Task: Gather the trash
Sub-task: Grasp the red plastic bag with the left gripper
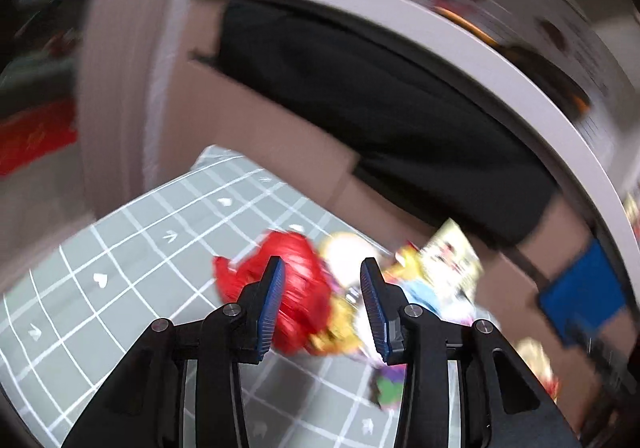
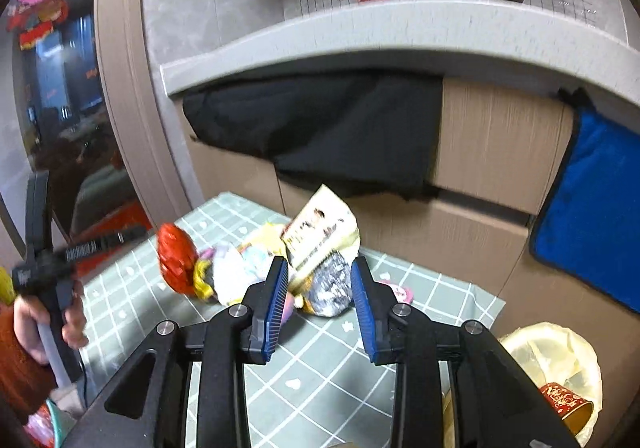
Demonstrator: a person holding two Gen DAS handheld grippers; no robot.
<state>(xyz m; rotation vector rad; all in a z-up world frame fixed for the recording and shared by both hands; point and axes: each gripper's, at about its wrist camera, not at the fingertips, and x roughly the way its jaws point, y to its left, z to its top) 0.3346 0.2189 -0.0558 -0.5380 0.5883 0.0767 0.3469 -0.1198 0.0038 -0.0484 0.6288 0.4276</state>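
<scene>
A heap of snack wrappers lies on a grey-green checked tablecloth [image 1: 120,268] [image 2: 320,368]. In the blurred left wrist view my left gripper [image 1: 322,262] is open just short of the heap. A crumpled red wrapper [image 1: 296,288] shows between its blue pads, with a cream printed packet [image 1: 452,260] to the right. In the right wrist view my right gripper [image 2: 320,260] is open, and a crumpled silver wrapper [image 2: 330,284] sits between its fingertips. The cream packet [image 2: 320,228] leans just behind it. The red wrapper [image 2: 176,260] lies to the left.
A bin lined with a yellowish bag [image 2: 560,360] holds a red paper cup [image 2: 564,404] at the lower right. Behind the table stand cabinet drawers [image 2: 480,152], draped with a black cloth [image 2: 320,128] and a blue cloth [image 2: 592,216]. A hand [image 2: 28,324] holds the other gripper's handle at left.
</scene>
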